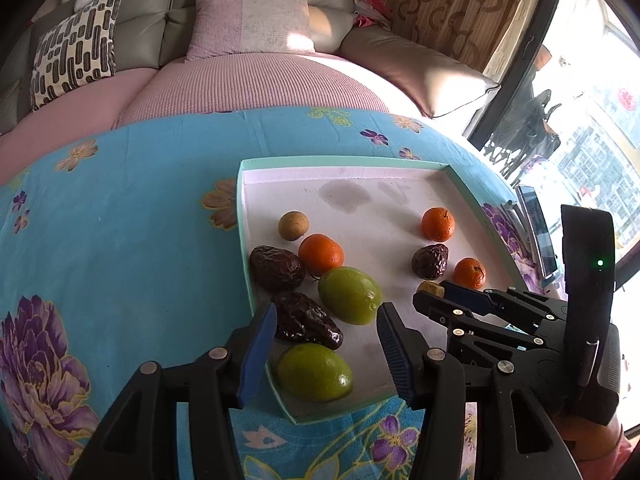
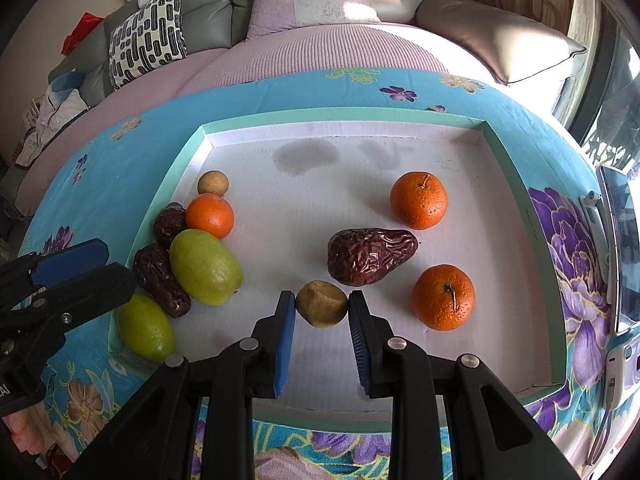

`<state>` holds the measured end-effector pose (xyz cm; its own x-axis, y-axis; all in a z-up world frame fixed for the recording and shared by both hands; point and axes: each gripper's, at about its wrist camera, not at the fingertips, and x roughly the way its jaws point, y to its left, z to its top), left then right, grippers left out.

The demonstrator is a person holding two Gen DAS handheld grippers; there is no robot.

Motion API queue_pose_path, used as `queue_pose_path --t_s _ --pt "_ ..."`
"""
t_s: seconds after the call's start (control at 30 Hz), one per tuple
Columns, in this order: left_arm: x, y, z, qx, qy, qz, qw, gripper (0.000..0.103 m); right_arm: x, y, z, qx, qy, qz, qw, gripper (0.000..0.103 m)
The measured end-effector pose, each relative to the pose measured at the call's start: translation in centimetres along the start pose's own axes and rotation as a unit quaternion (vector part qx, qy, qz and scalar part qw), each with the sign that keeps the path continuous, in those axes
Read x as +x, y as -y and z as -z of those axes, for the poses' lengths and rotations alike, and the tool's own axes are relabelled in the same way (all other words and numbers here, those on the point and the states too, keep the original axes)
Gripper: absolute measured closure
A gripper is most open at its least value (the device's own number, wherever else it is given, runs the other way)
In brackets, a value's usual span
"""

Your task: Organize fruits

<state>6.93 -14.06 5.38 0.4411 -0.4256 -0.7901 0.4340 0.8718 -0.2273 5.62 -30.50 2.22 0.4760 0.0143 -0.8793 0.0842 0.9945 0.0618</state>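
Fruits lie scattered in a shallow white tray (image 2: 520, 208) with a mint-green rim, set on a blue flowered cloth (image 1: 120, 220). Along the tray's left side a group is already gathered: two green fruits (image 2: 205, 266), two dark wrinkled dates (image 2: 160, 280), an orange (image 2: 209, 215) and a small tan longan (image 2: 213, 183). On the right side, well apart from that group, sit two more oranges (image 2: 419, 200), one date (image 2: 370, 255) and a second longan (image 2: 322, 304).

The right gripper (image 2: 322, 307) is closed onto that second longan, its blue pads (image 2: 285, 332) touching both flanks of the fruit, which appears to rest on the tray floor. The left gripper (image 1: 326, 338) hangs with its jaws apart and nothing held, above the nearer green fruit and a date at the tray's left edge.

The step in hand is judged to be carrying the longan over to its twin at the far left. The squeeze is best kept light, since the shell is thin and the fruit round enough to pop out of flat pads. A clean lift before any sideways travel is advised, so the date just beyond is not nudged. The path leftward should be kept clear of the left gripper, and release is best made low, beside the other longan, so that rolling is checked
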Motion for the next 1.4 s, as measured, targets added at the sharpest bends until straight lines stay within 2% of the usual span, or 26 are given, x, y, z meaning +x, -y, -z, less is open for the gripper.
queue_pose_path --t_s 0.03,0.17,0.2,0.27,0.3,0.33,0.4,0.43,0.47,0.67,0.8,1.0,1.13,1.3,1.4 --pt "-0.3 -0.5 0.2 -0.009 0.005 -0.008 0.9999 0.034 0.0 0.0 0.1 0.001 0.000 0.001 1.000 0.074" --pt "-1.2 -3.6 1.5 -0.058 0.019 -0.061 0.9963 0.018 0.0 0.1 0.3 0.009 -0.001 0.008 1.000 0.072" --pt "-1.3 -4.5 1.9 -0.068 0.022 -0.080 0.9942 0.012 -0.2 0.1 0.4 0.012 0.001 0.008 1.000 0.071" --pt "-1.6 -6.1 2.5 -0.079 0.026 -0.118 0.9895 0.004 -0.7 0.1 0.4 0.018 0.010 0.010 1.000 0.061" --pt "-1.7 -6.6 2.9 -0.078 0.028 -0.134 0.9874 0.001 -1.0 0.0 0.5 0.018 0.013 0.011 1.000 0.060" --pt "-1.9 -7.1 3.2 -0.077 0.033 -0.149 0.9853 0.001 -1.3 -0.1 0.6 0.017 0.016 0.013 1.000 0.060" --pt "-2.4 -7.9 3.9 -0.079 0.042 -0.170 0.9814 0.000 -2.1 -0.4 0.9 0.019 0.026 0.021 0.999 0.052" --pt "-2.6 -8.2 4.3 -0.081 0.045 -0.176 0.9800 0.000 -2.5 -0.6 1.1 0.022 0.033 0.023 0.999 0.038" --pt "-2.7 -8.5 4.6 -0.084 0.046 -0.180 0.9790 0.000 -3.0 -0.8 1.3 0.026 0.040 0.022 0.999 0.030" --pt "-4.0 -8.7 6.7 -0.084 0.058 -0.193 0.9759 0.000 -3.6 -3.1 3.0 0.023 0.054 0.006 0.998 0.013" --pt "-4.4 -8.9 6.7 -0.088 0.058 -0.209 0.9722 0.000 -3.6 -4.4 3.2 0.002 0.064 0.008 0.998 0.013" --pt "-4.0 -9.2 6.6 -0.087 0.055 -0.232 0.9673 0.000 -3.5 -4.7 3.1 0.007 0.082 0.009 0.997 0.013" --pt "-3.9 -9.2 6.7 -0.087 0.058 -0.225 0.9686 0.000 -3.0 -4.7 3.0 0.008 0.079 0.015 0.997 0.013" --pt "-3.3 -9.5 6.9 -0.090 0.043 -0.264 0.9593 0.000 -2.9 -4.7 3.0 0.008 0.079 0.020 0.997 0.013" --pt "-3.2 -9.8 7.0 -0.092 0.037 -0.268 0.9583 0.000 -2.9 -4.7 3.0 0.008 0.080 0.022 0.996 0.013"
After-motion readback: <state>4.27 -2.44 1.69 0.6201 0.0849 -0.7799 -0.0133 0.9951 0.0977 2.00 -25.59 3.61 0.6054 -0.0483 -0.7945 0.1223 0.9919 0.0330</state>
